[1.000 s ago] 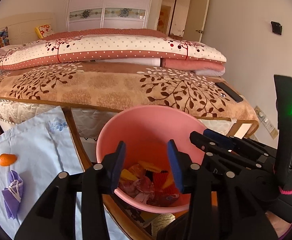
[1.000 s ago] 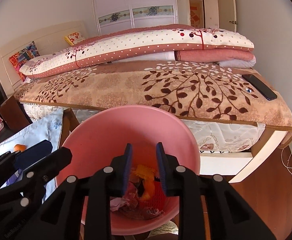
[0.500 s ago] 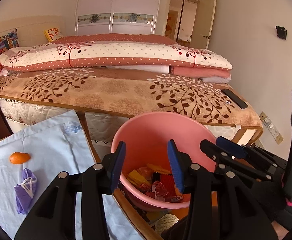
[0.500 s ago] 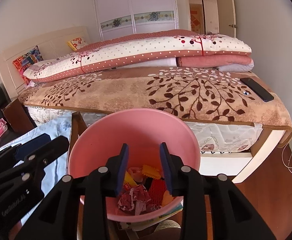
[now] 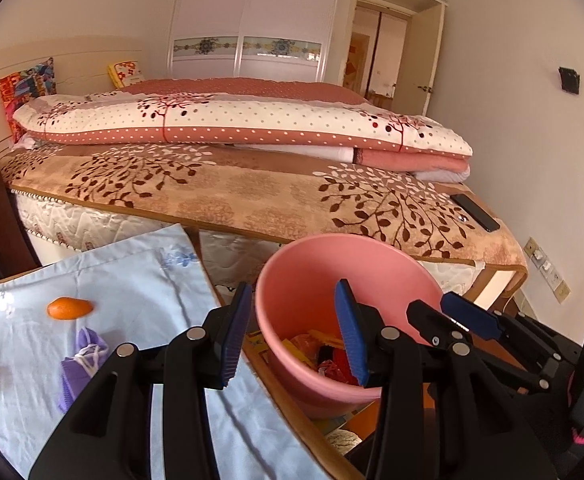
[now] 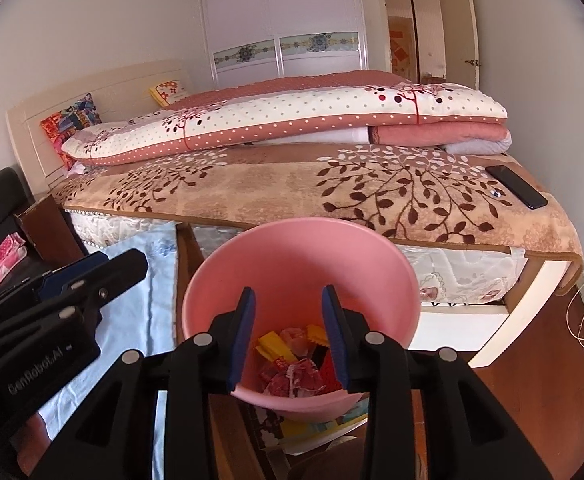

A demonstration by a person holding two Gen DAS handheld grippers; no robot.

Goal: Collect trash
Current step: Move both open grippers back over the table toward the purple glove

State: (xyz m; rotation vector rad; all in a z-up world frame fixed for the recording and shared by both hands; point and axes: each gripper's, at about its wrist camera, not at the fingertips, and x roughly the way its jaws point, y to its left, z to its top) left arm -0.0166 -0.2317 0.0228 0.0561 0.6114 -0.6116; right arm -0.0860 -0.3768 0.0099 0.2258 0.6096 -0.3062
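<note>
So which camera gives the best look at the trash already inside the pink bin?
The right wrist view: it looks down into the pink bin, showing the crumpled wrappers between its open hand-held gripper. The left wrist view sees the pink bin at an angle, with its finger hiding part of the wrappers.

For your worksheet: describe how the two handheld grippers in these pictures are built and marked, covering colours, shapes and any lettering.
Both the left gripper and the right gripper are black plastic scissor-like linkages with round silver rivets at the joints. Each ends in two flat fingers faced with ribbed blue pads. The left gripper's body, seen in the right wrist view, carries pale lettering that reads GenRobot.AI. No cables show.
</note>
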